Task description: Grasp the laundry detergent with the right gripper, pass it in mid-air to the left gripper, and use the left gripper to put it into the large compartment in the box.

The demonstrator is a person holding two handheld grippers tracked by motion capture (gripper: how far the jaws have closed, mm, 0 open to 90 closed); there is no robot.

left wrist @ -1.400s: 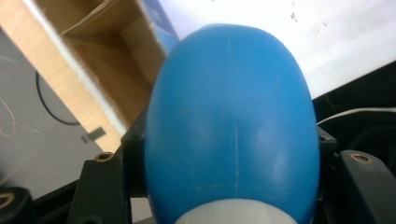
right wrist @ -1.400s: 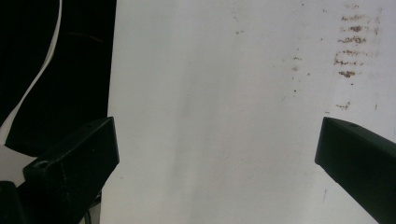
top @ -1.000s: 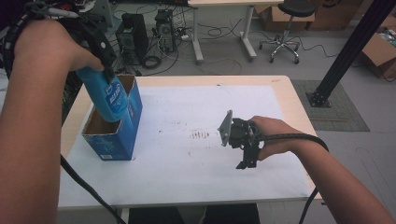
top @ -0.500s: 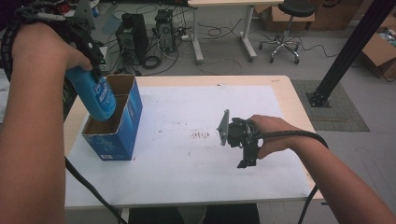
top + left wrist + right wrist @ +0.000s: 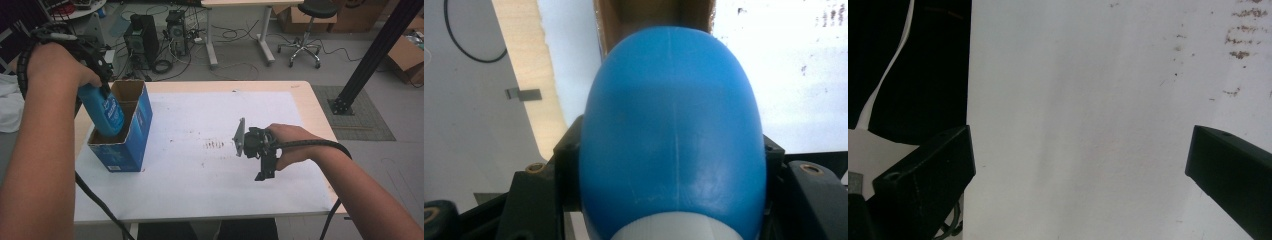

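A smooth blue plastic bottle (image 5: 104,111) with a white-printed label, its lettering too small to read, hangs tilted with its lower end dipped into the open top of a tall blue cardboard box (image 5: 125,131), brown inside, that stands upright on the counter's left side. The box carries pale print low on its front face that cannot be made out. The left gripper (image 5: 100,70), held in a raised hand (image 5: 55,67), has its black jaws clamped on the bottle near its top; in the left gripper view the rounded blue body (image 5: 671,135) bulges between the jaws above a white collar, with the box's brown opening beyond it.

The counter (image 5: 310,100) is pale wood, covered almost edge to edge by a white sheet (image 5: 200,150) marked with small brown smudges (image 5: 216,145) right of the box. Well to the right of the box, the right gripper (image 5: 263,172) is held low over the sheet in the other hand (image 5: 290,145), a grey three-cornered plate on its side; the right gripper view shows its black jaws (image 5: 1078,165) spread wide with nothing between them but white sheet.

Behind the counter the grey floor holds two black computer towers (image 5: 157,37), tangled cables, a second table's white legs, a wheeled stool (image 5: 305,30) and brown cartons; a black metal beam (image 5: 370,60) slants up at right.
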